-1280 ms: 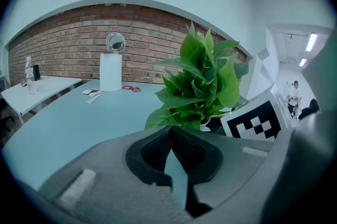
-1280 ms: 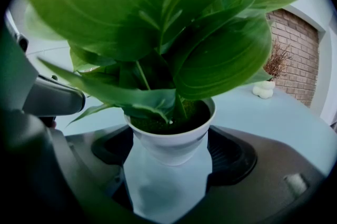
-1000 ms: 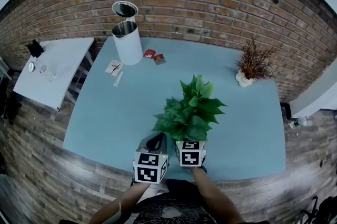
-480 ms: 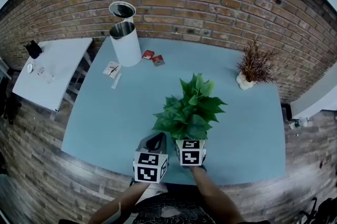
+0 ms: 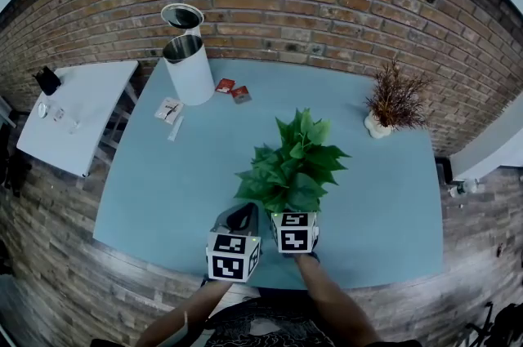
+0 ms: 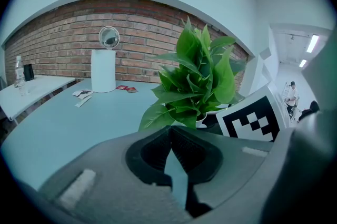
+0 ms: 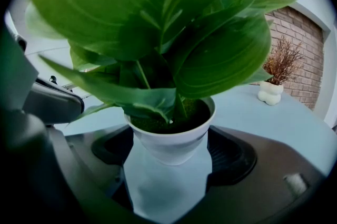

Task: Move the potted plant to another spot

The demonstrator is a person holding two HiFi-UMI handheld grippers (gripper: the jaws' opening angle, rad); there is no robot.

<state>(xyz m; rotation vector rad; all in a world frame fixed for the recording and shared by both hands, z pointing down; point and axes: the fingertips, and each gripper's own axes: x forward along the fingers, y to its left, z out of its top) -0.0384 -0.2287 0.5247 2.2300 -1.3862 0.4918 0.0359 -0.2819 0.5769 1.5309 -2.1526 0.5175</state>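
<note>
Soft, even light lies on the table (image 5: 163, 190), and we find no hard shadows. Every view bows at its edges (the wall (image 5: 327, 2) arches), and both gripper views fade to black corners. In the right gripper view the plant (image 7: 221, 59) close to the lens goes soft; in the left gripper view two strip lamps (image 6: 313, 44) glare white.

Leafy green potted plant (image 7: 174, 86) in white pot, upright, clamped between right tongs (image 7: 169, 152).

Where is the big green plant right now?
In the head view the potted plant is near the front edge of the blue table, its pot gripped by the right hand-held gripper, with the left hand-held gripper close on its left.
</note>
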